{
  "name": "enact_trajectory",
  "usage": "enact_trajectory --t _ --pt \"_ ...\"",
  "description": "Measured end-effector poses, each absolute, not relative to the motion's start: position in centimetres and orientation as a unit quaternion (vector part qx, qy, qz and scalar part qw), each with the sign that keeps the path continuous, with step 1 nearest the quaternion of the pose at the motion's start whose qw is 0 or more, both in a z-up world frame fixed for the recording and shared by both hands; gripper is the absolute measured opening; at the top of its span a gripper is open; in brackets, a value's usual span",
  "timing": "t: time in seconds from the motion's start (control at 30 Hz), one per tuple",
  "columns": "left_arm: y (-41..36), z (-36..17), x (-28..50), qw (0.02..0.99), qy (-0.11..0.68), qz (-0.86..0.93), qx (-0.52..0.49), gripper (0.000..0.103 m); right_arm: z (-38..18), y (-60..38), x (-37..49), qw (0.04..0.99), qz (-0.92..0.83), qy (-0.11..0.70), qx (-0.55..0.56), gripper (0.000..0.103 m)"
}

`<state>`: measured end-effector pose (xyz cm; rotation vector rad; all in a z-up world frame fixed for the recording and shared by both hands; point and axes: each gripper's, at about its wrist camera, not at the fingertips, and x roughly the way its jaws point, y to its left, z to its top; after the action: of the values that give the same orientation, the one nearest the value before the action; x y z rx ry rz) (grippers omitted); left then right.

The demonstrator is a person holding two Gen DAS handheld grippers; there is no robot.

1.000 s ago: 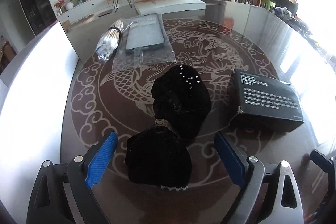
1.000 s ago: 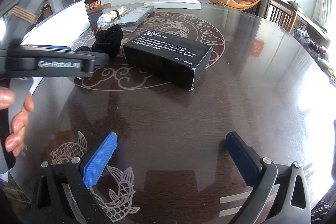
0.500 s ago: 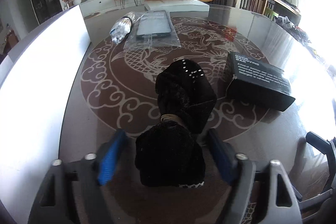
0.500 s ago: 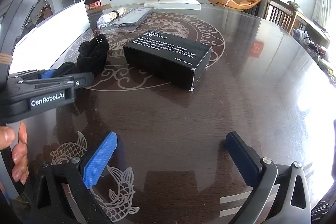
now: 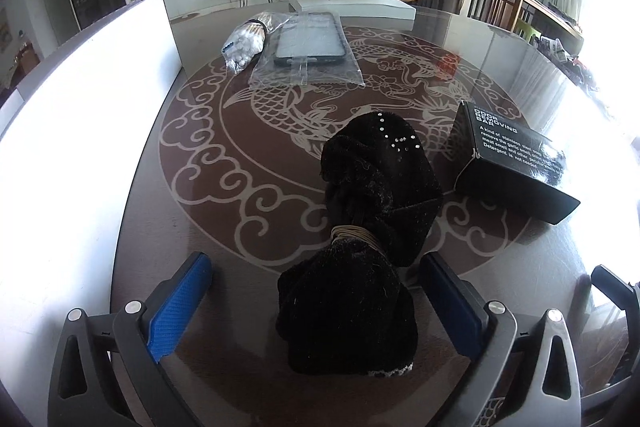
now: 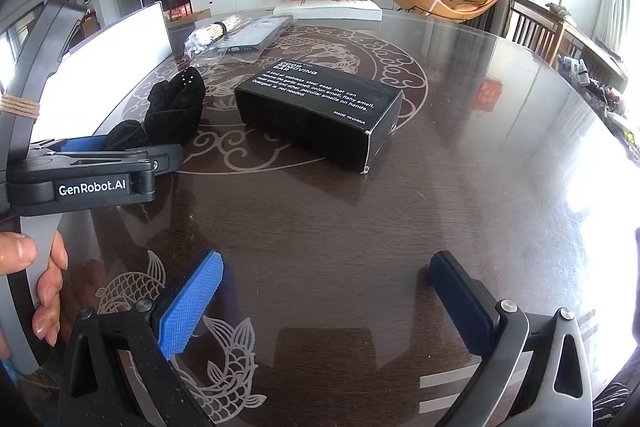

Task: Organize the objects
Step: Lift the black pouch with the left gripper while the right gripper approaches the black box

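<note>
Right at the middle of it all lies a black fuzzy bundle (image 5: 360, 239), a soft velvety thing cinched at its waist with a wrap of tan cord and dotted with small studs on its far lobe. It rests on the dark glossy table (image 6: 460, 211), on the pale dragon-and-cloud medallion printed there. The left gripper (image 5: 316, 301) sits low over the near lobe of the bundle with its blue-padded fingers spread to either side; the right-hand pad is just beside the fabric, the left-hand one stands clear, and nothing is squeezed. From the right wrist view the person's left hand (image 6: 38, 279) shows on that tool's handle.

Just to the right of the bundle lies a black box (image 5: 516, 167) with white lettering, flat on the table and apart from the fabric. Farther back, a phone in a clear plastic bag (image 5: 308, 47) lies flat, and touching its left edge is a bag of cotton swabs (image 5: 244, 43). A white board (image 5: 80, 131) stands along the table's left side.

The right gripper (image 6: 326, 301) hangs over bare tabletop near a fish motif, its fingers wide apart and holding nothing, well apart from the box.
</note>
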<state>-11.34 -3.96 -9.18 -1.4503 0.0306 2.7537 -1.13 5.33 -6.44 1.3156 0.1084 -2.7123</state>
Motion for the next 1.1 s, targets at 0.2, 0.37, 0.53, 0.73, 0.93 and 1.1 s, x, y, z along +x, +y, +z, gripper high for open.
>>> enact_trajectory --t 0.2,0.37,0.53,0.73,0.93,1.1 --pt "-4.0 -9.2 -11.3 0.015 0.010 0.885 -0.466 0.103 -6.4 5.3 -1.1 0.063 -0.897 0.036 0.436 0.103" --pt "-4.0 -9.2 -11.3 0.014 0.010 0.885 -0.465 0.103 -6.4 5.3 -1.1 0.062 -0.897 0.036 0.435 0.103" --pt "-4.0 -9.2 -11.3 0.014 0.010 0.885 -0.465 0.103 -6.5 5.3 -1.1 0.063 -0.897 0.036 0.437 0.103" --pt "-4.0 -9.2 -11.3 0.014 0.010 0.885 -0.465 0.103 -6.4 5.3 -1.3 0.080 -0.885 0.045 0.456 0.103" --pt "-4.0 -9.2 -11.3 0.015 0.010 0.885 -0.465 0.103 -1.0 7.2 -2.1 0.112 -0.916 0.067 0.379 0.103" --pt "-4.0 -9.2 -11.3 0.015 0.010 0.885 -0.465 0.103 -0.4 4.9 -7.7 0.207 -0.862 0.244 0.393 0.103"
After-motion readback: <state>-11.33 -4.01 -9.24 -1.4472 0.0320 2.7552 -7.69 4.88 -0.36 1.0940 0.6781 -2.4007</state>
